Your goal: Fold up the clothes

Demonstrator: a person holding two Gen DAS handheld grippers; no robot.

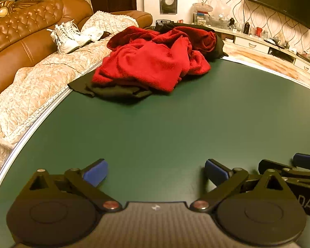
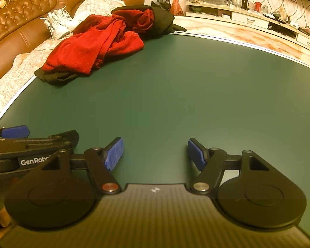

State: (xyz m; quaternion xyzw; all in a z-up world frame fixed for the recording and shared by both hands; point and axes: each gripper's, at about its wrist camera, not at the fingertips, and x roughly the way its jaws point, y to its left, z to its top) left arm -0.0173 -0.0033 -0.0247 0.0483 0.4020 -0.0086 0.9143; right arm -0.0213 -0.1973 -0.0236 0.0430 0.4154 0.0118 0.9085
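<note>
A crumpled red fleece garment (image 1: 150, 62) lies in a heap on dark garments (image 1: 117, 92) at the far left part of the green table (image 1: 175, 134). The pile also shows in the right wrist view (image 2: 93, 47), with a dark garment (image 2: 163, 20) behind it. My left gripper (image 1: 156, 172) is open and empty, low over the table's near part, far from the pile. My right gripper (image 2: 155, 155) is open and empty, just to the right of the left one. Each gripper shows at the edge of the other's view.
A brown leather sofa (image 1: 20, 41) with a quilted cover and white sneakers (image 1: 67, 37) runs along the table's left edge. A low cabinet (image 1: 258, 41) with bottles and a wall television (image 1: 283, 0) stand at the back right.
</note>
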